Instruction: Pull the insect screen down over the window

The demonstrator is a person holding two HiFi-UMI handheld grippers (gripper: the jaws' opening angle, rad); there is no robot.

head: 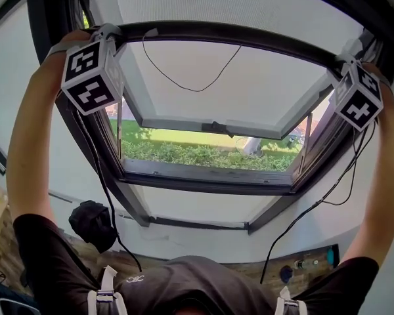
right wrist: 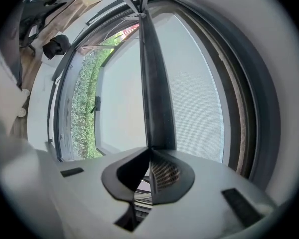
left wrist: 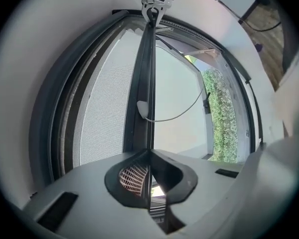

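**A:** Head view! The left gripper (head: 107, 33) and right gripper (head: 345, 60) are up at opposite ends of the screen bar (head: 230, 35). The insect screen (head: 217, 2) shows only above it.

**B:** Below the bar the opening runs down to the lower frame (head: 203, 176), and a pull cord (head: 190, 85) dangles from the bar.

**A:** Left gripper view: jaws nearly together, pinching the bar's thin lip, mesh just beside.

**B:** Right gripper view: same narrow pinch on the bar, with the side frame (right wrist: 261, 103) close alongside.

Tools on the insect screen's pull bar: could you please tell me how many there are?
2. The left tool grips the pull bar at its left end as the head view shows it, and the right tool grips its right end. None seems hidden.
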